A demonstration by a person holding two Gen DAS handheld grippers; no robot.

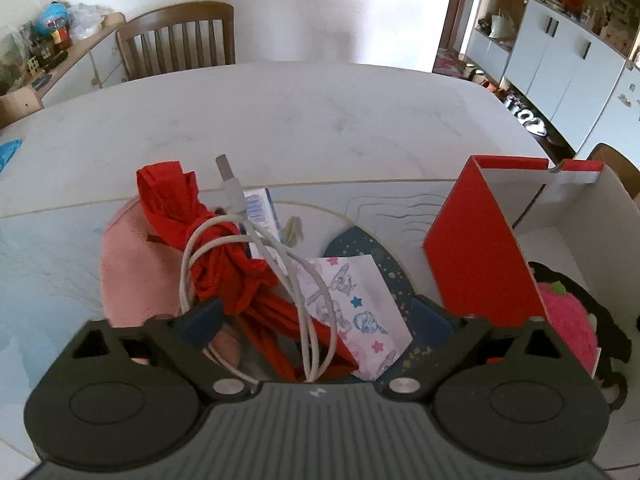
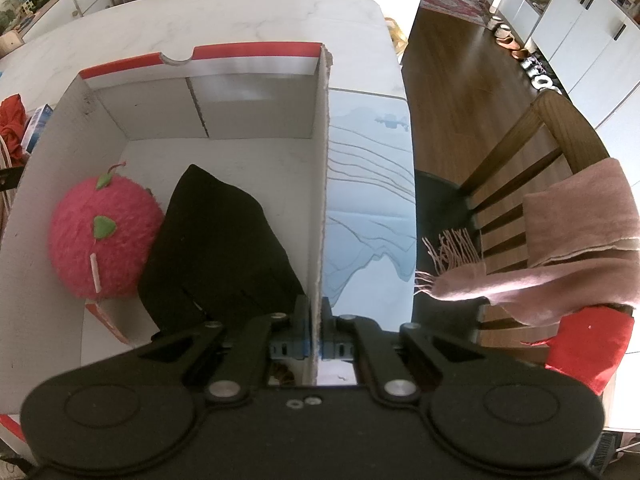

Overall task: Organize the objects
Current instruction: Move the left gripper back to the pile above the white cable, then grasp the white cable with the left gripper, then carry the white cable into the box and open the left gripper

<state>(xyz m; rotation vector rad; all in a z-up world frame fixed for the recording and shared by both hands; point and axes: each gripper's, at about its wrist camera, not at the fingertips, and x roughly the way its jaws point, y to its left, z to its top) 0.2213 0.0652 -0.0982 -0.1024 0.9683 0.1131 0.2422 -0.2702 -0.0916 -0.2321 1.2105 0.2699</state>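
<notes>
In right view only: scarf (image 2: 576, 240) (pink)

The box (image 2: 256, 120) is matt cardboard with a rough torn edge. The pink ball (image 2: 104, 236) inside looks fuzzy. The red cloth (image 1: 224, 256) is soft and crinkled. The white cable (image 1: 312, 320) is smooth plastic. The table (image 1: 280, 120) is smooth, like marble. The chair (image 2: 536, 148) is shiny wood.
</notes>
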